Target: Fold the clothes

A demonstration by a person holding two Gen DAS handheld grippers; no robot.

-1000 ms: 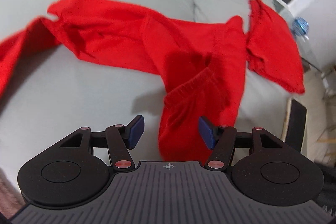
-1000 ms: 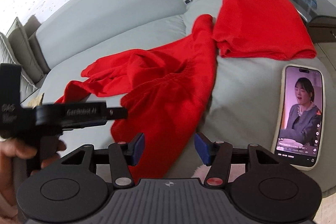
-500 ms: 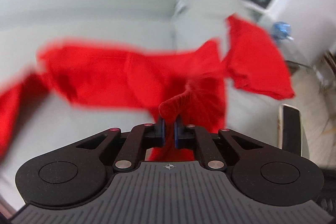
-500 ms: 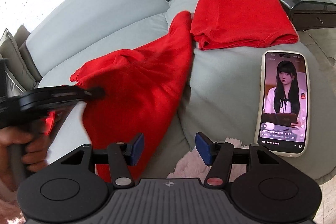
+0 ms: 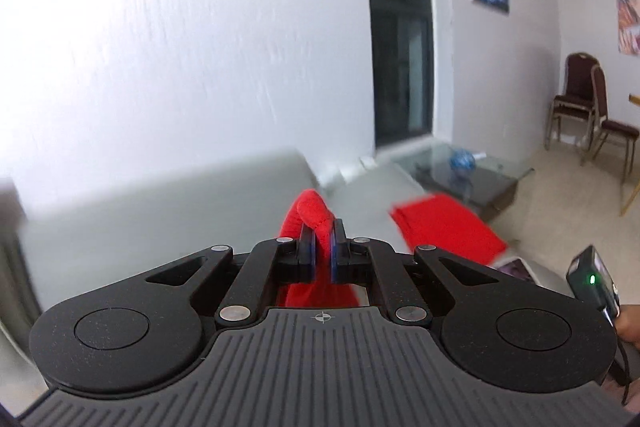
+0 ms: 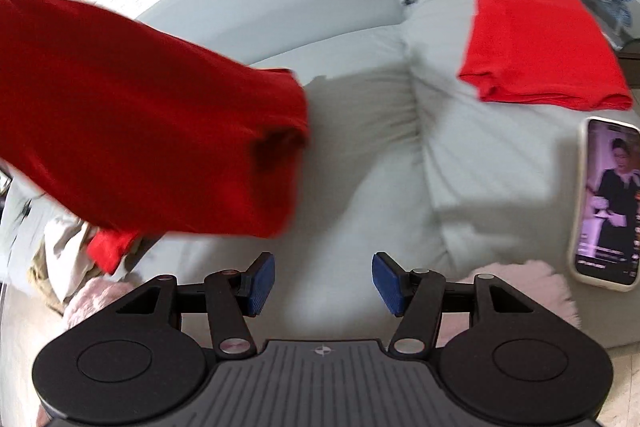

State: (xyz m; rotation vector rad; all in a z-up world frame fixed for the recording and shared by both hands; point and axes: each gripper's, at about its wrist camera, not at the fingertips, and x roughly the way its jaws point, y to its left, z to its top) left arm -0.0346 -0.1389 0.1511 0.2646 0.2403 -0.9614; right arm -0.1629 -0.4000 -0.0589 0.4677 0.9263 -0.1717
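Note:
My left gripper (image 5: 322,247) is shut on a bunched edge of the red garment (image 5: 310,215), held high and pointing across the room above the grey sofa (image 5: 160,227). In the right wrist view the same red garment (image 6: 140,131) hangs lifted off the sofa (image 6: 360,131) at the left, blurred. My right gripper (image 6: 323,277) stands open over the sofa seat with nothing between its blue pads, to the right of and below the hanging cloth. A folded red garment (image 6: 540,43) lies on the sofa's right cushion; it also shows as a folded red garment (image 5: 444,227) in the left wrist view.
A phone (image 6: 606,203) with a lit screen lies on the sofa at the right. A pink fluffy rug (image 6: 520,279) sits below the seat's edge. A glass side table (image 5: 472,171) with a blue ball, and chairs (image 5: 580,107), stand beyond the sofa. Pale clothes (image 6: 48,247) lie at the lower left.
My left gripper shut on the red garment's edge and rose sharply, lifting the cloth off the sofa. The right gripper shifted sideways and stayed open.

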